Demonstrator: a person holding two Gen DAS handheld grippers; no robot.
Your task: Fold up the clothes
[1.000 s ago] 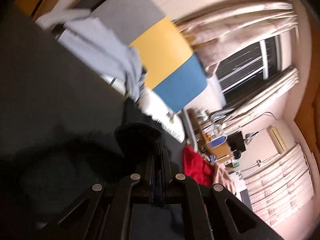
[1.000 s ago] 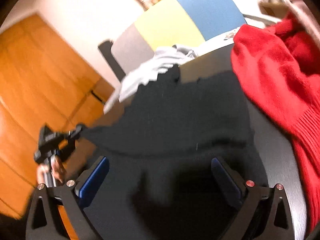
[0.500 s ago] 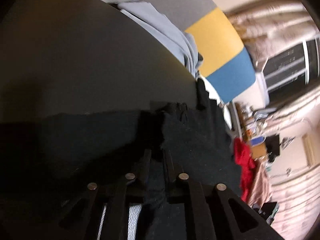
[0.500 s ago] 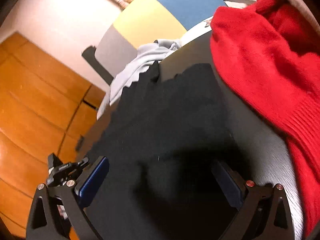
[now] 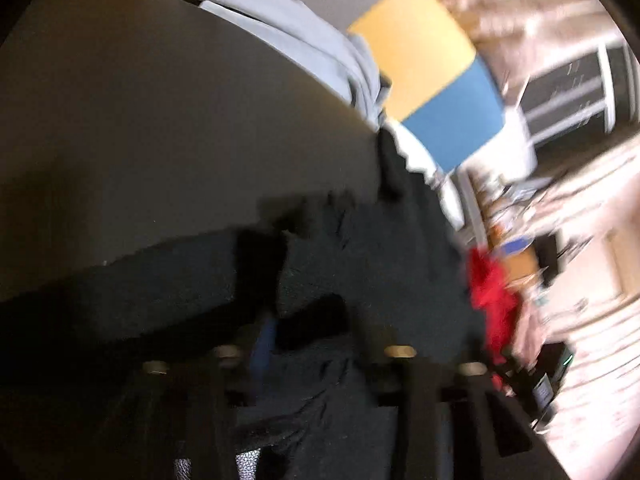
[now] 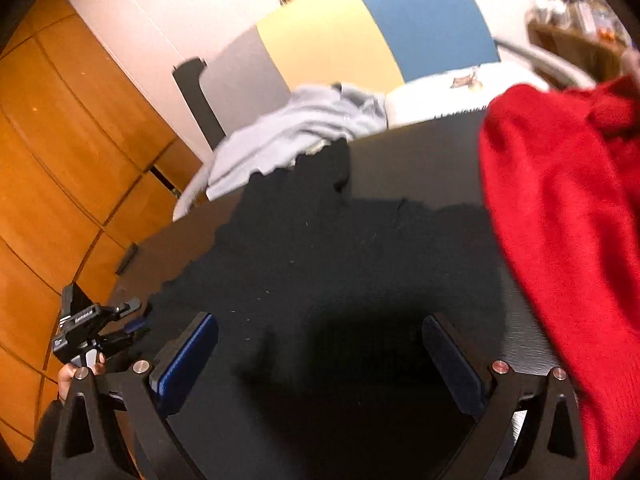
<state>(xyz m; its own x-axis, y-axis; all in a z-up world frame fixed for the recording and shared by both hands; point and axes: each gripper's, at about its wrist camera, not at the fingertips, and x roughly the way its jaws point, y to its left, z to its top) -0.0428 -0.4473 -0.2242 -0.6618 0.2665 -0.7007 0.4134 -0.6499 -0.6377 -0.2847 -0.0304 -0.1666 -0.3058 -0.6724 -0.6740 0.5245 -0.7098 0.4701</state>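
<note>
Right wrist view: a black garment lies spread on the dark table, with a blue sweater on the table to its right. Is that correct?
Not quite. The sweater to the right of the black garment is red, not blue, as the right wrist view shows. The garment does lie spread on the dark table.

sweater on table | jumper right | shirt behind
</note>
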